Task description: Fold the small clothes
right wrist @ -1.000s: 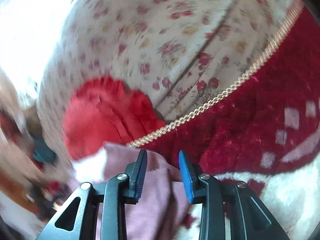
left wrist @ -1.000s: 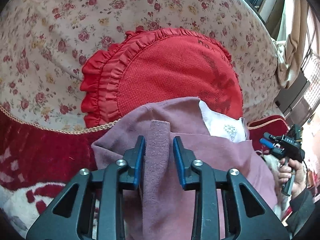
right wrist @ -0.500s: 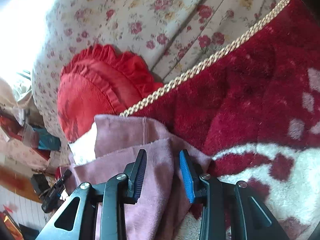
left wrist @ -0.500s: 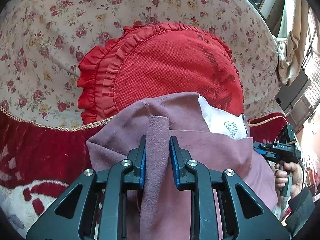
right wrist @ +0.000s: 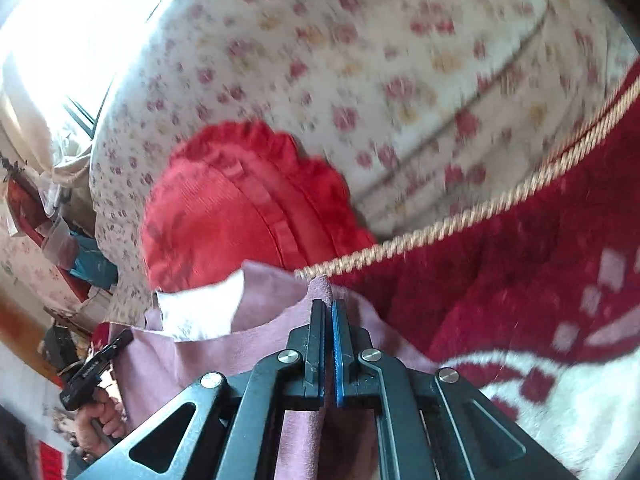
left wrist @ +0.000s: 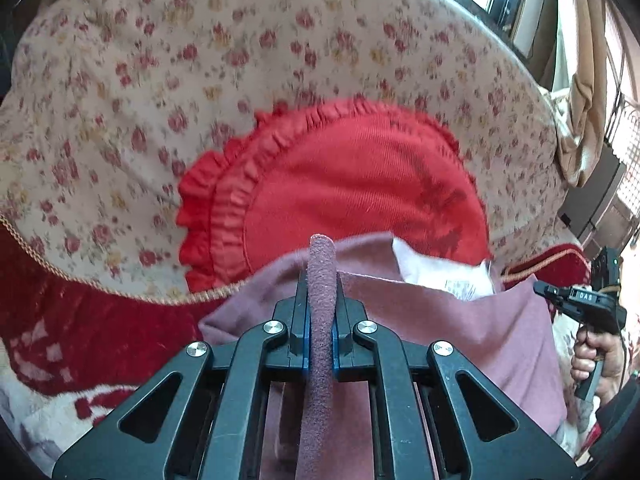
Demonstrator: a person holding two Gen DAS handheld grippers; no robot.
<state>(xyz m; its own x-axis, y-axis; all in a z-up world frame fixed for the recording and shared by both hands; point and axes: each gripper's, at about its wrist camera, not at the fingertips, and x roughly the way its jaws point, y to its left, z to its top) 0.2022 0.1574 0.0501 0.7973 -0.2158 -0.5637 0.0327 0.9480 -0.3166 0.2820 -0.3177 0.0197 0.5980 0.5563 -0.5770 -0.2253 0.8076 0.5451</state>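
Left gripper [left wrist: 320, 312] and right gripper [right wrist: 328, 328] both clamped on mauve garment [left wrist: 460, 320] edge, lower centre. Grasp done; no fold made yet.

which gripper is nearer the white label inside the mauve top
Right, though not by much. The right gripper pinches the mauve top just beside the white label; the left gripper grips an edge slightly farther off.

A floral-covered sofa back [left wrist: 168, 80] fills most of the scene, with a round red frilled cushion [left wrist: 352, 196] leaning against it. A dark red patterned blanket [right wrist: 520, 264] with gold cord trim covers the seat. Bright daylight enters through a window [left wrist: 516, 4] beside beige curtains [left wrist: 580, 112].
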